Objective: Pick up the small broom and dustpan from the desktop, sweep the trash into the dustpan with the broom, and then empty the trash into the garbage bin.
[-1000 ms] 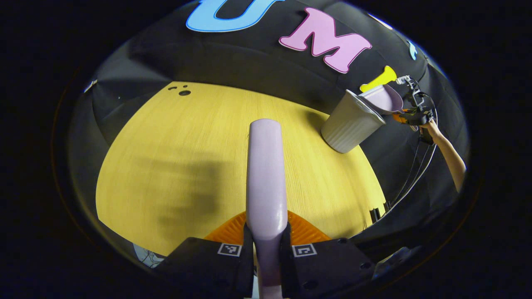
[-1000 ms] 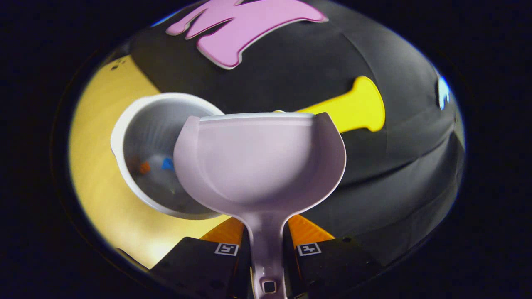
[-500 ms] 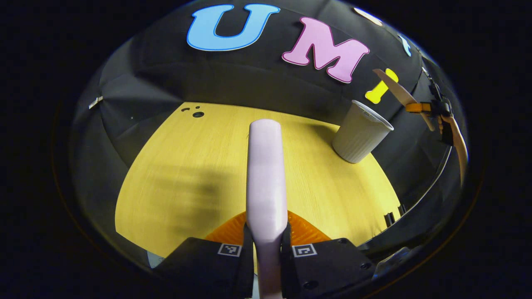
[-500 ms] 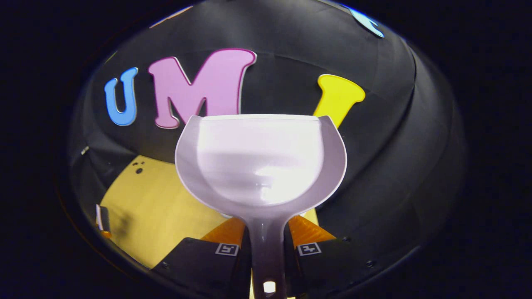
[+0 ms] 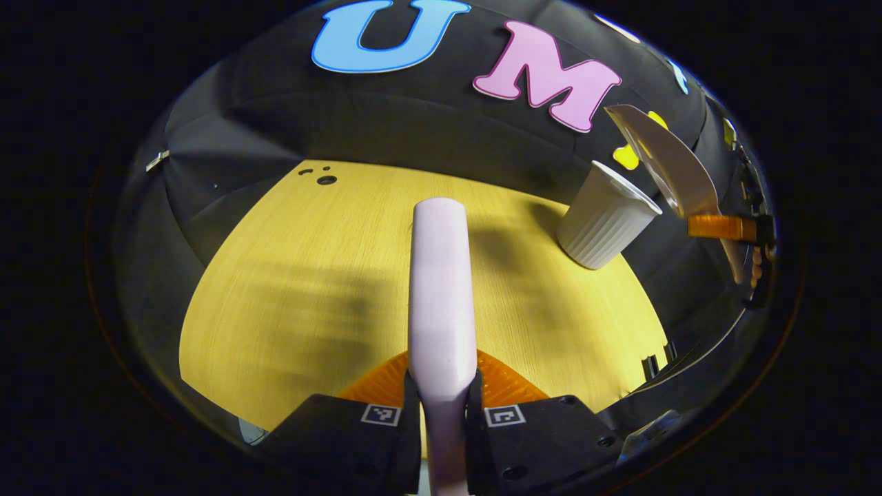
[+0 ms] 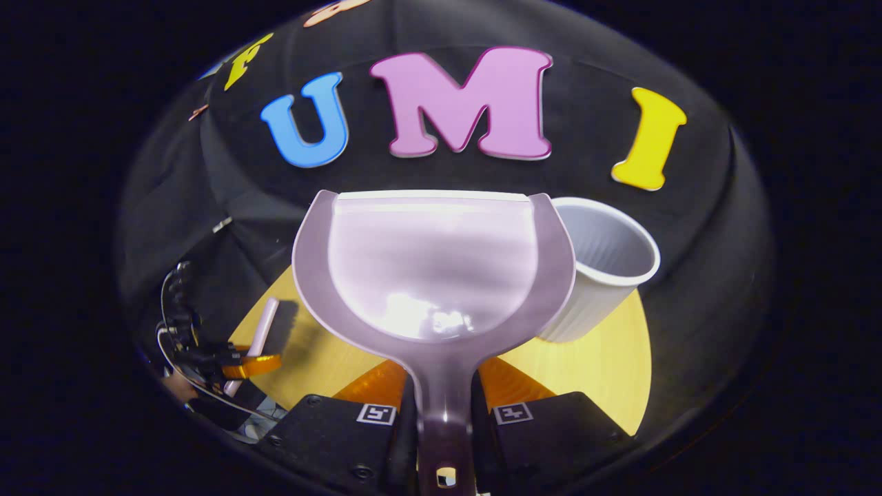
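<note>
A pale lilac broom (image 5: 439,289) runs forward from my left gripper (image 5: 441,413), which is shut on its handle above the yellow wooden desktop (image 5: 296,289). My right gripper (image 6: 444,417) is shut on the handle of the lilac dustpan (image 6: 434,269), held up roughly level with a bare scoop. The white ribbed garbage bin (image 6: 599,269) stands just right of and behind the dustpan. In the left gripper view the bin (image 5: 606,224) is at the desktop's far right, with the dustpan (image 5: 665,162) in the air to its right. In the right gripper view the broom (image 6: 265,327) and left gripper (image 6: 241,365) are at the far left.
The black booth wall closes off the back and sides of the desktop. A few small dark holes (image 5: 324,179) mark the far left corner. The desktop edge (image 6: 630,406) runs close to the right of the bin. Cables (image 6: 172,303) hang by the left gripper.
The right gripper has pulled the dustpan back from over the bin's mouth and swung it level, so the bin now sits to its right. The left gripper and broom have hardly moved.
</note>
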Tool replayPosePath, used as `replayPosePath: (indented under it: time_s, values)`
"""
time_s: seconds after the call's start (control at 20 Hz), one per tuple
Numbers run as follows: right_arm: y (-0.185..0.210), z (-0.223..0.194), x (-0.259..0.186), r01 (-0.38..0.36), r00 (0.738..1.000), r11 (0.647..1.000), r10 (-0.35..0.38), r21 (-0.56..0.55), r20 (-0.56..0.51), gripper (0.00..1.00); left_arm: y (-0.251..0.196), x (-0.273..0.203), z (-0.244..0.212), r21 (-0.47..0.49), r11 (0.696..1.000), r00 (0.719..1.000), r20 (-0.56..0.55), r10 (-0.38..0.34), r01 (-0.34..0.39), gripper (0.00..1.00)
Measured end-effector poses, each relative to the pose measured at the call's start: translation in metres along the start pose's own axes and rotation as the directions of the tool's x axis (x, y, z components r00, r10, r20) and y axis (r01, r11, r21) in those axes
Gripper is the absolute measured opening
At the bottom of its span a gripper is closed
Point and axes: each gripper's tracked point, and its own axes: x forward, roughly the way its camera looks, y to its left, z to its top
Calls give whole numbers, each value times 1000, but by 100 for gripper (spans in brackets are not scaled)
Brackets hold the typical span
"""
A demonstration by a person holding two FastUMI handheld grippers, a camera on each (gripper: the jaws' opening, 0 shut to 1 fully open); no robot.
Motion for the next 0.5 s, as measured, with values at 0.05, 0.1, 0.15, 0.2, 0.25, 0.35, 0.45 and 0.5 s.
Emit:
replayPosePath:
  time_s: [0.05,0.1,0.15,0.2,0.25,0.35,0.45,0.5]
  values:
    - [8,-23,8,-5,999,1000,5,-2,-39,36,1,8,-3,-13,1000,1000,-15,6,-6,30]
    - [16,-45,17,-14,996,1000,14,3,-84,36,0,16,-6,-25,1000,999,-31,8,-8,30]
    - [20,-65,27,-22,992,1000,23,10,-122,36,0,23,-11,-27,1000,999,-48,11,-12,29]
    - [22,-87,40,-24,987,1000,25,12,-156,36,2,32,-15,-17,1000,998,-66,19,-20,29]
    - [24,-106,52,-16,982,1000,17,7,-188,36,5,39,-17,4,1000,996,-80,31,-31,30]
    - [27,-140,75,6,970,1000,-7,-8,-242,36,11,51,-23,58,997,992,-111,57,-51,29]
    - [28,-167,94,31,958,1000,-30,-2,-286,36,19,67,-32,97,993,985,-152,83,-68,30]
    - [26,-176,103,51,952,999,-49,-3,-304,36,19,76,-35,109,991,980,-173,95,-77,30]
